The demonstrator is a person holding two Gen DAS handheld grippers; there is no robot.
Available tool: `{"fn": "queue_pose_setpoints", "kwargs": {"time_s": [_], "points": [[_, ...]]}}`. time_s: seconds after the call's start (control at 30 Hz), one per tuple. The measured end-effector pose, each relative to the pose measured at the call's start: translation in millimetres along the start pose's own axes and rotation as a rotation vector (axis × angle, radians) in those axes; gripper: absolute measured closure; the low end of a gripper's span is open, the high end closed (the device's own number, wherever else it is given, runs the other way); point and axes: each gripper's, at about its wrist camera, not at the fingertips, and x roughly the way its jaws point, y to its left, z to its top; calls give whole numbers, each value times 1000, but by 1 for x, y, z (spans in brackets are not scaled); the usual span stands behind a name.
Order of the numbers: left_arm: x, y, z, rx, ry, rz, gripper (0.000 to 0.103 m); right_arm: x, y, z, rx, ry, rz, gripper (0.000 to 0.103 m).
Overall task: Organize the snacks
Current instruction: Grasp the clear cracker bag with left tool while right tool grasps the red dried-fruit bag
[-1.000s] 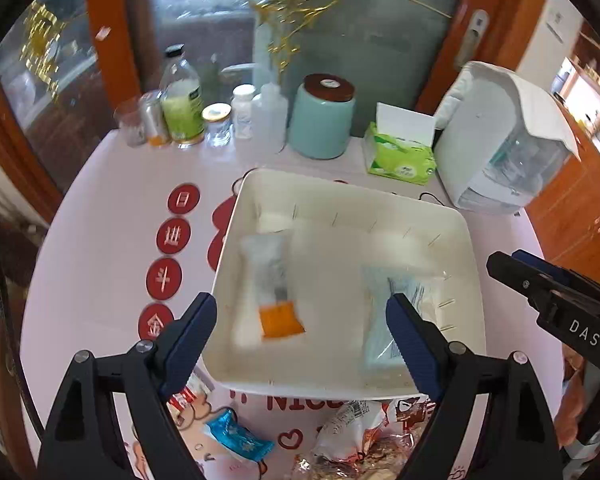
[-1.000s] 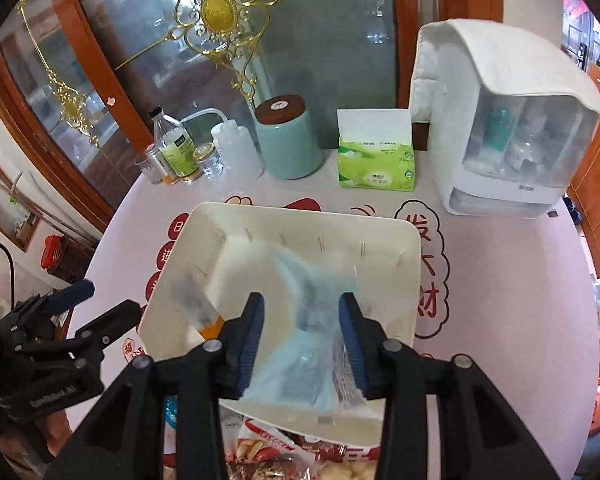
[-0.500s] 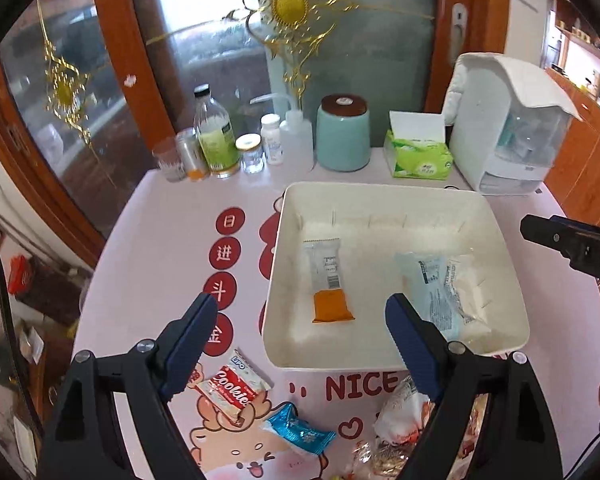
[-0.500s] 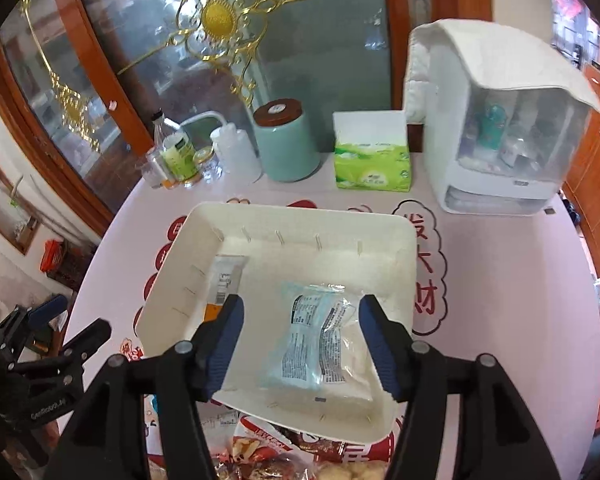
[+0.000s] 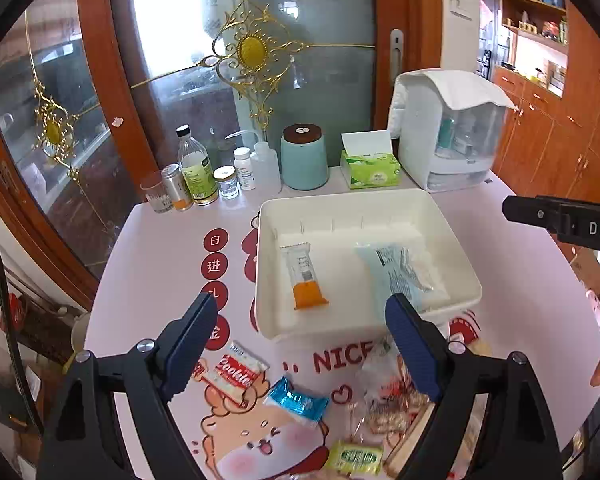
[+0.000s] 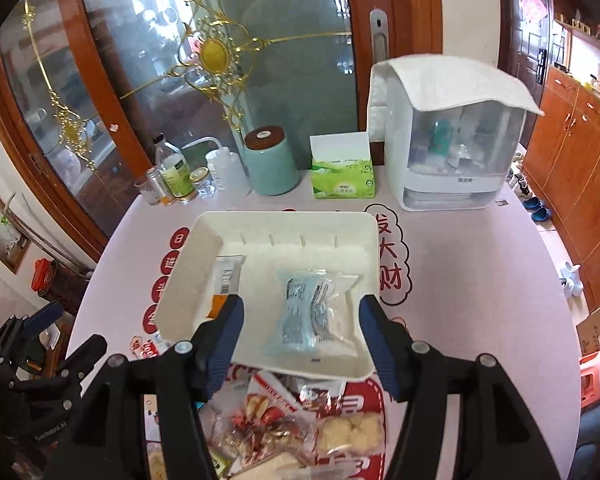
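A white bin (image 5: pixel 364 204) (image 6: pixel 288 218) holds an orange-ended bar (image 5: pixel 305 276) (image 6: pixel 225 280) on its left and a pale blue packet (image 5: pixel 400 272) (image 6: pixel 314 316) on its right. My left gripper (image 5: pixel 300 340) is open and empty, above the near table edge. Below it lie a red-white Zoolite packet (image 5: pixel 230 372), a blue packet (image 5: pixel 298 400), a green packet (image 5: pixel 354 458) and clear snack bags (image 5: pixel 392 396). My right gripper (image 6: pixel 300 336) is open and empty, hovering over the bin's near rim; snack bags (image 6: pixel 292 424) lie under it.
Along the table's far edge stand bottles and jars (image 5: pixel 204 180), a teal canister (image 5: pixel 304 158) (image 6: pixel 270 164), a green tissue pack (image 5: pixel 370 168) (image 6: pixel 342 178) and a white dispenser (image 5: pixel 448 128) (image 6: pixel 448 136). The pink tablecloth (image 5: pixel 160 264) shows left of the bin.
My right gripper opened and let the pale blue packet drop into the bin, then drew back. My left gripper pulled back and up, bringing the loose snacks into view.
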Motion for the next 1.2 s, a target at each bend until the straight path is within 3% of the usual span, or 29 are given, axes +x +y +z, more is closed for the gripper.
{"fn": "queue_pose_setpoints", "kwargs": {"time_s": [0.2,0.5,0.8,1.0,1.2], "points": [[-25,12,-20,-45,17,-67,18,-39,31,-30,-61,-51,-63,38],[-46,36,-51,-109,88,-80,18,-77,65,-77,-74,-59,7,33],[-62,51,-93,-106,66,-41,18,-101,79,-130,-70,-85,-4,33],[-55,41,-132,-44,76,35,18,-84,68,-174,-44,-15,-35,33],[-20,36,-173,-58,200,-23,18,-53,46,-226,42,112,-50,33]]}}
